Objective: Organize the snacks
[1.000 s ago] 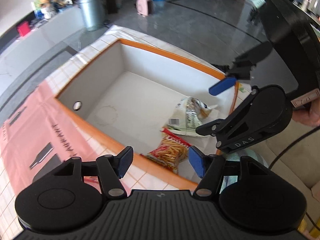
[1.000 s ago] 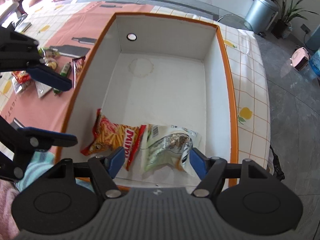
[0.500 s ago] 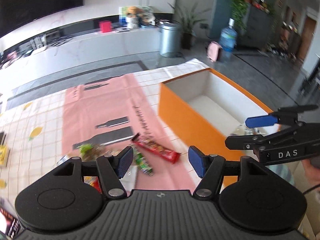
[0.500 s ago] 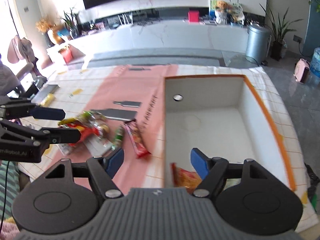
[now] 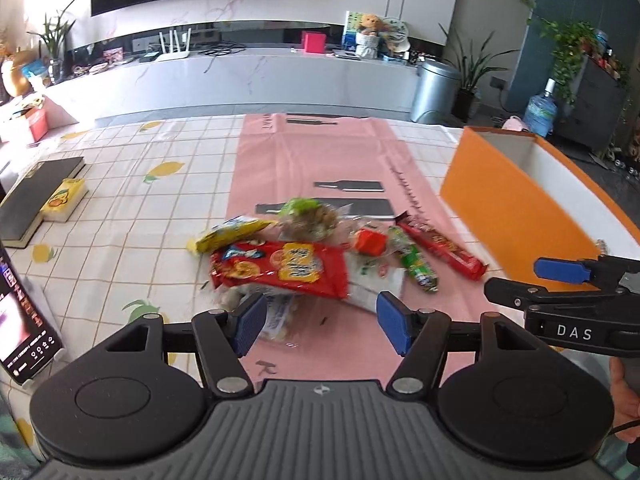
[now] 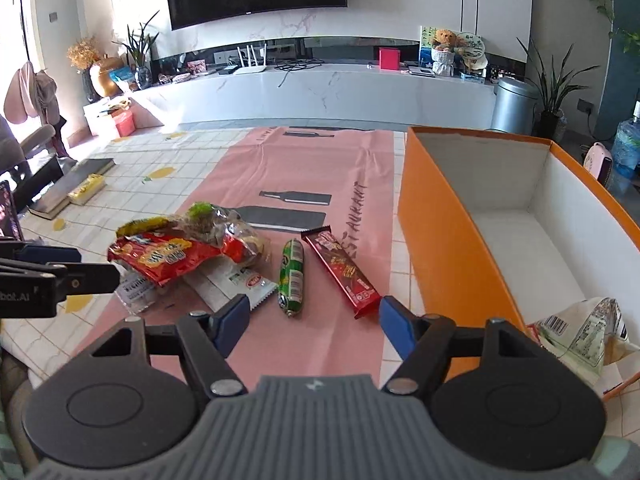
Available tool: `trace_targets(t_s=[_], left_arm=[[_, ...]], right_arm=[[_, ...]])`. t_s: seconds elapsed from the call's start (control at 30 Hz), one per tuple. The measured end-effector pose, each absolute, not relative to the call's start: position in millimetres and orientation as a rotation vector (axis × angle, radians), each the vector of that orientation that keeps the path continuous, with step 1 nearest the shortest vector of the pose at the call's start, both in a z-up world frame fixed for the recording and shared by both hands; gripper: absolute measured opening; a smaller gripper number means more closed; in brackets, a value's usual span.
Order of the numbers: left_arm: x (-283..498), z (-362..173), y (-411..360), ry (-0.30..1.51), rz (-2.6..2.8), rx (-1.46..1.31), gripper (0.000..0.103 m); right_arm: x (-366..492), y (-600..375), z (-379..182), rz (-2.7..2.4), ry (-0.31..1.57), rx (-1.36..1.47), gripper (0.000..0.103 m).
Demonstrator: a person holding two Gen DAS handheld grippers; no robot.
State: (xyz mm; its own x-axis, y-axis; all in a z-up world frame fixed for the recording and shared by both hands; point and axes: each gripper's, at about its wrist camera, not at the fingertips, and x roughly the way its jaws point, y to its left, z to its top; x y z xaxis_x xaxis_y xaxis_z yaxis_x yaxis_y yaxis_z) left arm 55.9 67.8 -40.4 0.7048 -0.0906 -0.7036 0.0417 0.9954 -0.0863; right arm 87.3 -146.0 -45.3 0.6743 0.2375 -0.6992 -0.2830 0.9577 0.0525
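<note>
A heap of snacks lies on the pink runner (image 5: pixel 320 152): a big red packet (image 5: pixel 280 268), a yellow packet (image 5: pixel 230 232), a clear bag with green (image 5: pixel 308 216), a green sausage (image 6: pixel 291 276) and a red bar (image 6: pixel 340 270). My left gripper (image 5: pixel 320 322) hangs open just in front of the red packet, holding nothing. Open and empty too, my right gripper (image 6: pixel 312 326) hovers in front of the green sausage and the red bar. The orange box (image 6: pixel 448 232) stands to the right, with a pale green packet (image 6: pixel 580 332) inside.
A dark book (image 5: pixel 36 196) with a yellow pack (image 5: pixel 66 198) lies at the table's left. A phone screen (image 5: pixel 20 320) stands at the near left edge. The lemon-patterned checked tablecloth (image 5: pixel 132 216) covers the table. A hand (image 5: pixel 624 396) holds the right gripper's handle.
Both grippers swung left from above the box's inside to the snack heap on the runner and sank a little. Both stayed open and empty.
</note>
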Motion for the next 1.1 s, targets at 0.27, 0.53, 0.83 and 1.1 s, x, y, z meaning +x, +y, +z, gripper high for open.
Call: trace_targets(t_s=[0.27, 0.53, 0.83, 1.1], left_arm=[[69.3, -56.2, 90.9, 0.771, -0.011, -0.229, 0.078], [88.3, -72.8, 89.5, 0.825, -0.005, -0.342, 0.075], [107.7, -87.2, 96.8, 0.852, 0.033, -0.519, 0.066], [106.4, -84.9, 98.1, 0.857, 0.035, -0.543, 0.019]], right_arm=[[104.4, -124.1, -69.8, 0.296, 0.781, -0.107, 0.066], [143.6, -117.3, -81.2, 0.244, 0.758, -0.24, 0.051], [187.7, -130.4, -101.5, 0.224, 0.807, -0.215, 0.048], [194.1, -131.4, -110.3, 0.261, 0.846, -0.163, 0.031]])
